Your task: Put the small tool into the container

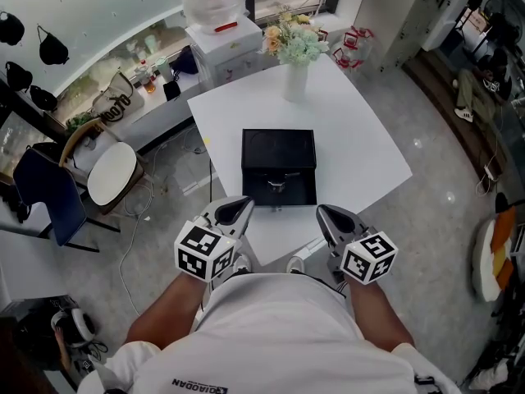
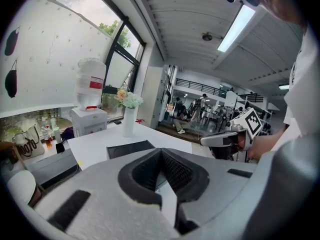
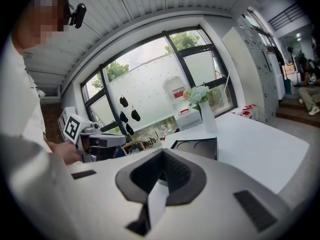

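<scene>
White table (image 1: 361, 154) bears black container (image 1: 279, 148), flower vase (image 1: 295, 81) behind it.

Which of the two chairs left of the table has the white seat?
The wooden-backed chair nearer the table; the other chair, farther left, is dark blue.

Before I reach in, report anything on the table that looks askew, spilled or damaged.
Nothing stands out. The black container lies open and flat on the white table, the flower vase stands upright behind it, and nothing is spilled. The left hand-held gripper and right hand-held gripper are shut and empty.
</scene>
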`<state>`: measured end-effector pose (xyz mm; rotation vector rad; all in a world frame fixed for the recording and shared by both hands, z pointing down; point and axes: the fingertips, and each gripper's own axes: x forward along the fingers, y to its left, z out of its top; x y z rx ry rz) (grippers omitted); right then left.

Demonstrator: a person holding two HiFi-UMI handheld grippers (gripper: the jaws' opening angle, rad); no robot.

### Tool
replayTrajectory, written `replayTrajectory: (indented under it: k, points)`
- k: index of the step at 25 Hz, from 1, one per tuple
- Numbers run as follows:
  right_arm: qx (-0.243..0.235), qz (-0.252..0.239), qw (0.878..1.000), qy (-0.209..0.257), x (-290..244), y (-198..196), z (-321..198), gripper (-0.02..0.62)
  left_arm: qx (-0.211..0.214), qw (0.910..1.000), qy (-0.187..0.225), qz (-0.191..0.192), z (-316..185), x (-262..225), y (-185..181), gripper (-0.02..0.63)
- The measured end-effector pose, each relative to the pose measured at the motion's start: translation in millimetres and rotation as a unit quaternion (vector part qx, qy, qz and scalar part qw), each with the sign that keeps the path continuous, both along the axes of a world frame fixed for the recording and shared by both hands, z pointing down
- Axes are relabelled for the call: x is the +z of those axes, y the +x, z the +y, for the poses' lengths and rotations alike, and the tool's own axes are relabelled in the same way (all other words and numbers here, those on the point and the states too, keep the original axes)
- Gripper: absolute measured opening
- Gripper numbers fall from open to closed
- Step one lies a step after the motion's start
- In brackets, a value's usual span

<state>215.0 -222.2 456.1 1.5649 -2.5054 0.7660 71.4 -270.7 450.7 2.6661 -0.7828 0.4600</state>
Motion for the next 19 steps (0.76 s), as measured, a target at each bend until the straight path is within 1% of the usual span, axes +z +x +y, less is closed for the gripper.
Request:
replayTrajectory:
  k: [19]
  points:
    - [-0.005, -0.004, 1.000, -0.001, 1.1, -4.1, -2.0, 0.005, -0.004, 1.0000, -0.003, -0.001, -1.3, 0.7, -0.5, 0.009]
